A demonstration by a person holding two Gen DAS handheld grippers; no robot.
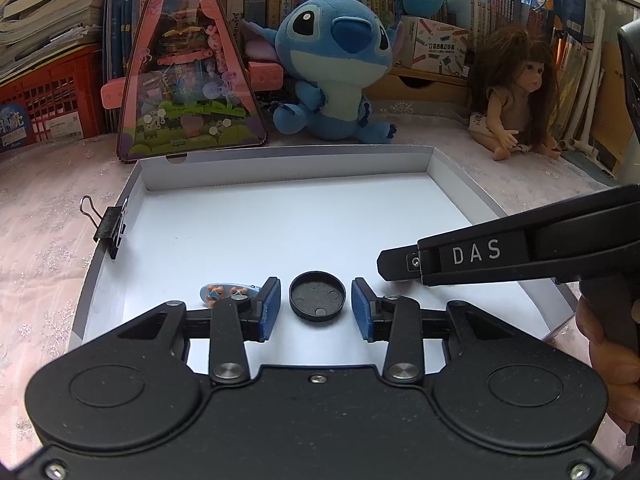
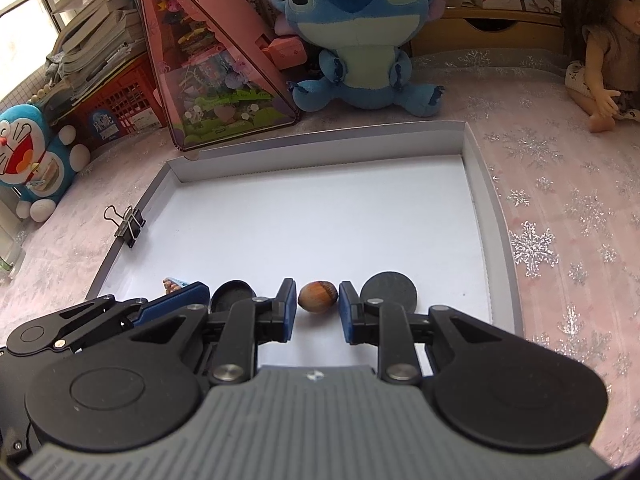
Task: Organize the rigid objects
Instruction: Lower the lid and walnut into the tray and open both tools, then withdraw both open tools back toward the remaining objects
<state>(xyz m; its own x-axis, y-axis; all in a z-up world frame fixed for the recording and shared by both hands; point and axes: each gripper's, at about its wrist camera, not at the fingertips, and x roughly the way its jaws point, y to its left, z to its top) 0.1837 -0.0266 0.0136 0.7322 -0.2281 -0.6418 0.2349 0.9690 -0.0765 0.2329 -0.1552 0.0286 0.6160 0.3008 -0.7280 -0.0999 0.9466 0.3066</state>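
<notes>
Right fingers (image 2: 340,312) flank hazelnut (image 2: 318,296); small gaps both sides.

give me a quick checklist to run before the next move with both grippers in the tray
1. Left gripper lined up on cap: ok, the cap sits between its pads.
2. Left gripper free of the cap: ok, there is a gap on both sides.
3. Right gripper lined up on nut: ok, the nut is between its tips.
4. Right gripper's hold on the nut: cannot tell, the pads are very close to it.
5. Toy clear of the left gripper: cannot tell, its end is hidden behind a finger.
6. Disc and the rest inside the tray: ok.
</notes>
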